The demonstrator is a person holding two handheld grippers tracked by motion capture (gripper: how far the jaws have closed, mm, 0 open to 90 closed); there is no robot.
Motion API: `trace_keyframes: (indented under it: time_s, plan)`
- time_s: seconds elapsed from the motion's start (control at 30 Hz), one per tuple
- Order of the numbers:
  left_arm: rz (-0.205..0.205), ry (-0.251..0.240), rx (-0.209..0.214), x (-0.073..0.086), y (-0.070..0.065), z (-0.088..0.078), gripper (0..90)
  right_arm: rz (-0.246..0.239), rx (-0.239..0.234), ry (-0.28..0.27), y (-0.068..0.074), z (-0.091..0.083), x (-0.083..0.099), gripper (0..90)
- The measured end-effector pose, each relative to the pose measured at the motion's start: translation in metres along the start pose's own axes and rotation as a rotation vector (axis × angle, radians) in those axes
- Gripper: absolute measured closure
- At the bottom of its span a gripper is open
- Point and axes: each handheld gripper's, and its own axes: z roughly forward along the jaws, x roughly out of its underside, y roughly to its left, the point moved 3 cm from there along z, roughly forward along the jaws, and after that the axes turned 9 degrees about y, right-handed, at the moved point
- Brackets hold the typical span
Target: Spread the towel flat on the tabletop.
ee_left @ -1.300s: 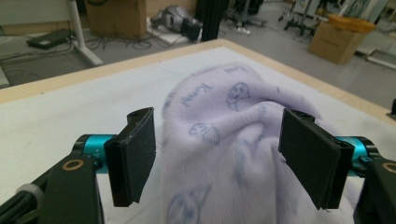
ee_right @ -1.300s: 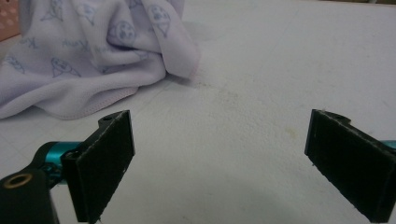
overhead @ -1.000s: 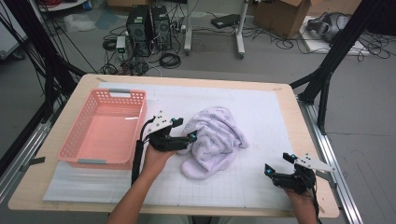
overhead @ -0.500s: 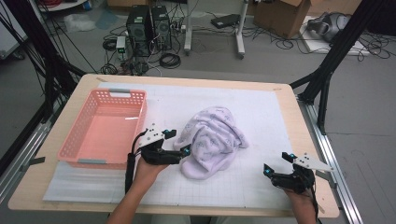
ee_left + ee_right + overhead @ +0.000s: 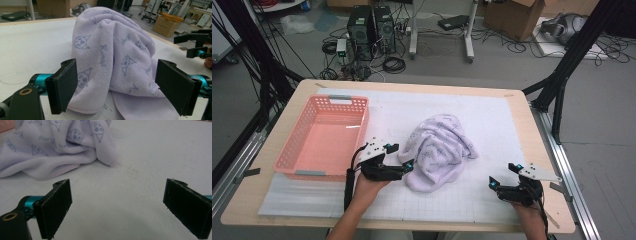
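While two grippers gape, one towel [image 5: 438, 150] lies.

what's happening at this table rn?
A person holds a pair of tongs in each hand. The left tongs are open, right up against the near-left edge of a crumpled lilac terry towel with cartoon prints, which isn't gripped yet. The right tongs are open too, apart from the towel at the near right. A pink plastic mesh basket sits empty on the left.

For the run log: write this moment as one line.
left gripper: open, at towel edge | right gripper: open, apart from towel | towel: crumpled on mat | basket: beside towel
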Motion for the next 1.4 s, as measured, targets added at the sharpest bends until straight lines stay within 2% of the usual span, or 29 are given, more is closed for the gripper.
trace_keyframes:
  time_s: [0.03, 0.1, 0.2, 0.3, 0.4, 0.47, 0.5, 0.57, 0.67, 0.7, 0.73, 0.8, 0.83, 0.93, 0.97, 1.03, 1.07, 1.2, 1.27, 1.4]
  plan:
    - [0.000, 0.003, 0.001, 0.002, 0.000, 0.000, 19.0, -0.006, 0.000, 0.006, 0.001, 0.001, 0.000, 7.4]
    - [0.007, 0.013, 0.005, 0.006, -0.001, 0.001, 19.5, -0.018, -0.014, 0.008, 0.002, 0.002, -0.001, 16.9]
    - [0.013, 0.028, 0.008, 0.012, -0.002, 0.002, 20.0, -0.025, -0.021, 0.010, 0.003, 0.003, -0.001, 17.0]
    - [0.009, 0.042, 0.020, 0.022, -0.003, 0.002, 21.5, -0.017, -0.049, 0.010, 0.009, 0.006, -0.004, 16.8]
    - [0.016, 0.054, 0.024, 0.026, -0.004, 0.002, 23.6, -0.032, -0.067, 0.016, 0.016, 0.012, -0.007, 16.8]
    - [0.020, 0.069, 0.025, 0.027, -0.004, 0.002, 24.2, 0.007, -0.113, -0.001, 0.022, 0.016, -0.013, 16.9]
    - [0.022, 0.068, 0.029, 0.027, -0.004, 0.002, 26.9, 0.007, -0.116, -0.010, 0.026, 0.017, -0.017, 17.1]
    - [0.038, 0.079, 0.042, 0.028, -0.006, 0.002, 32.1, -0.021, -0.123, 0.018, 0.035, 0.023, -0.023, 22.0]
    - [0.050, 0.087, 0.050, 0.029, -0.009, 0.002, 37.2, -0.069, -0.118, 0.092, 0.044, 0.040, -0.030, 36.6]
    - [0.056, 0.088, 0.051, 0.029, -0.009, 0.002, 37.2, -0.069, -0.118, 0.092, 0.044, 0.040, -0.030, 36.6]
    - [0.059, 0.090, 0.049, 0.029, -0.010, 0.002, 39.3, -0.069, -0.112, 0.142, 0.047, 0.054, -0.033, 42.0]
    - [0.065, 0.095, 0.056, 0.029, -0.012, 0.002, 41.1, -0.066, -0.118, 0.189, 0.052, 0.068, -0.036, 48.6]
    - [0.065, 0.095, 0.056, 0.029, -0.012, 0.002, 41.3, -0.084, -0.106, 0.220, 0.055, 0.073, -0.038, 50.5]
    - [0.067, 0.098, 0.058, 0.029, -0.012, 0.003, 42.0, -0.102, -0.091, 0.233, 0.061, 0.079, -0.042, 54.7]
    - [0.068, 0.099, 0.057, 0.029, -0.011, 0.003, 42.0, -0.119, -0.095, 0.251, 0.065, 0.081, -0.046, 66.5]
    - [0.068, 0.100, 0.056, 0.030, -0.012, 0.003, 41.9, -0.146, -0.090, 0.262, 0.067, 0.081, -0.047, 80.8]
    - [0.069, 0.101, 0.055, 0.030, -0.013, 0.003, 41.8, -0.162, -0.094, 0.263, 0.068, 0.080, -0.046, 84.0]
    - [0.070, 0.107, 0.056, 0.030, -0.013, 0.003, 41.3, -0.162, -0.100, 0.257, 0.068, 0.076, -0.044, 85.0]
    - [0.072, 0.113, 0.057, 0.030, -0.013, 0.004, 40.8, -0.138, -0.114, 0.237, 0.061, 0.066, -0.038, 85.0]
    - [0.059, 0.132, 0.065, 0.030, -0.014, 0.005, 40.0, -0.124, -0.118, 0.211, 0.054, 0.048, -0.029, 85.0]
